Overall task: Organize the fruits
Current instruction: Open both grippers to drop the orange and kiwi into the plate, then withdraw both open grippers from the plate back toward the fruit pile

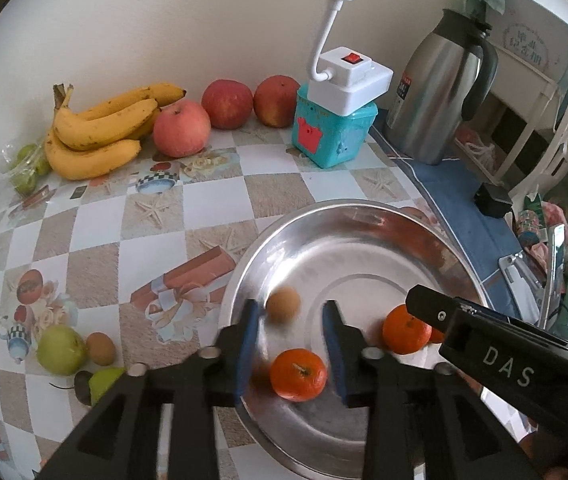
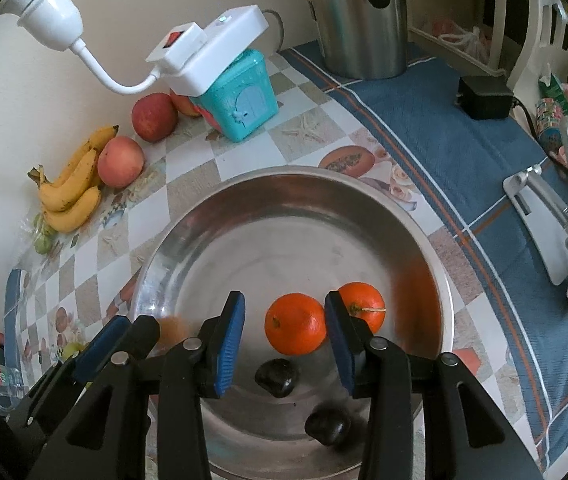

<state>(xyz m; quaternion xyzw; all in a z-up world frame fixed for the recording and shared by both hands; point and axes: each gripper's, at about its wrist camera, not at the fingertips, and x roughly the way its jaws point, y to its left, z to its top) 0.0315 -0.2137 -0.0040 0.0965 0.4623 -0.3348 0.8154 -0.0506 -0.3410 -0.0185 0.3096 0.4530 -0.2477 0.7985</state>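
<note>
Both claws wide, empty. Oranges (image 2: 295,324) in bowl (image 2: 244,192); bananas (image 1: 96,132), apples (image 1: 182,128), pears (image 1: 61,350) left on bench (image 1: 96,232).

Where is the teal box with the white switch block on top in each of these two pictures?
Left wrist view: the teal box stands at the upper middle, right of the red apples, by the wall.
Right wrist view: the same box sits upper left of centre, right of the apples.
Shared landmark: the steel bowl lies in front of the box in both views.
</note>
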